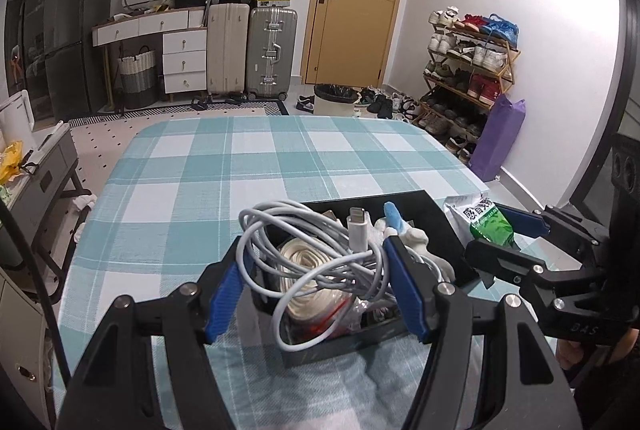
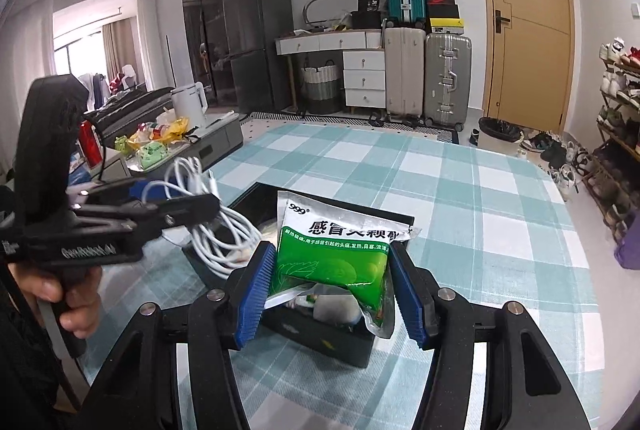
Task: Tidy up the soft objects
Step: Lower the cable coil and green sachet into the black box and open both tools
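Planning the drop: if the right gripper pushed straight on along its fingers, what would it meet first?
Probably the black box just beyond the right gripper, which is shut on the green sachet; depth is uncertain.

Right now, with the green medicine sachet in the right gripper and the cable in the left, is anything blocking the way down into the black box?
The black box is open-topped with no lid. Items already inside, including a white roll, sit beneath both the green sachet and the white cable, so either would land on them.
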{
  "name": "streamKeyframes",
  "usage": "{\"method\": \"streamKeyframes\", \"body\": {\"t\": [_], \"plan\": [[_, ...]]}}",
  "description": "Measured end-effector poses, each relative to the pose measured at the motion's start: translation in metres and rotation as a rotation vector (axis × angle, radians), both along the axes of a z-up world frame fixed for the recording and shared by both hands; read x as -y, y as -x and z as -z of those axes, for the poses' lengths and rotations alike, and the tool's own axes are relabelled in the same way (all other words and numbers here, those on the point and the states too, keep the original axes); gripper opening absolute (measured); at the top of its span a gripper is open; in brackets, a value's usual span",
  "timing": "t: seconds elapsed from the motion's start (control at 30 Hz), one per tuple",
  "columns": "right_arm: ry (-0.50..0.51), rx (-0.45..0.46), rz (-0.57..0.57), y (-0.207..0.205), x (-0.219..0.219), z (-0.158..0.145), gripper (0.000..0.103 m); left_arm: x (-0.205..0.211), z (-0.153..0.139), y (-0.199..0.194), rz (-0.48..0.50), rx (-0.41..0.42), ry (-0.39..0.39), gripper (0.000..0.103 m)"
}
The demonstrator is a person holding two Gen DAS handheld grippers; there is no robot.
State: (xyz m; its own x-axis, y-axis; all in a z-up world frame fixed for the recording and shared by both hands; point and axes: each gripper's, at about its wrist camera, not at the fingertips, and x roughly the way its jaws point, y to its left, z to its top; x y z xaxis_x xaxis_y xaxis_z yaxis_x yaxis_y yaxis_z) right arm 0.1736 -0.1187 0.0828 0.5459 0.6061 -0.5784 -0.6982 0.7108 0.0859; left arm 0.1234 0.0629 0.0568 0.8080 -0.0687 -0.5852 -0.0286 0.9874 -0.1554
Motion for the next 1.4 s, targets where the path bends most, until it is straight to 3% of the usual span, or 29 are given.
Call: {"method": "streamKeyframes", "body": {"t": [0.4, 0.63, 1.4], "plan": [[0.019, -0.018, -0.018, -0.025, -0.023, 0.011, 0.057, 0.010, 0.020, -0.025, 0.022, -0.047, -0.020, 0.067], [0.025, -0.043, -0.020, -0.037, -0.028, 0.022, 0.058, 0.021, 0.022, -0.028, 0.026, -0.048, -0.116, 0.067], [-0.034, -0.085, -0.055, -0.046, -0.017, 0.036, 0.061, 0.025, 0.034, -0.034, 0.080, -0.039, -0.117, 0.069]]}}
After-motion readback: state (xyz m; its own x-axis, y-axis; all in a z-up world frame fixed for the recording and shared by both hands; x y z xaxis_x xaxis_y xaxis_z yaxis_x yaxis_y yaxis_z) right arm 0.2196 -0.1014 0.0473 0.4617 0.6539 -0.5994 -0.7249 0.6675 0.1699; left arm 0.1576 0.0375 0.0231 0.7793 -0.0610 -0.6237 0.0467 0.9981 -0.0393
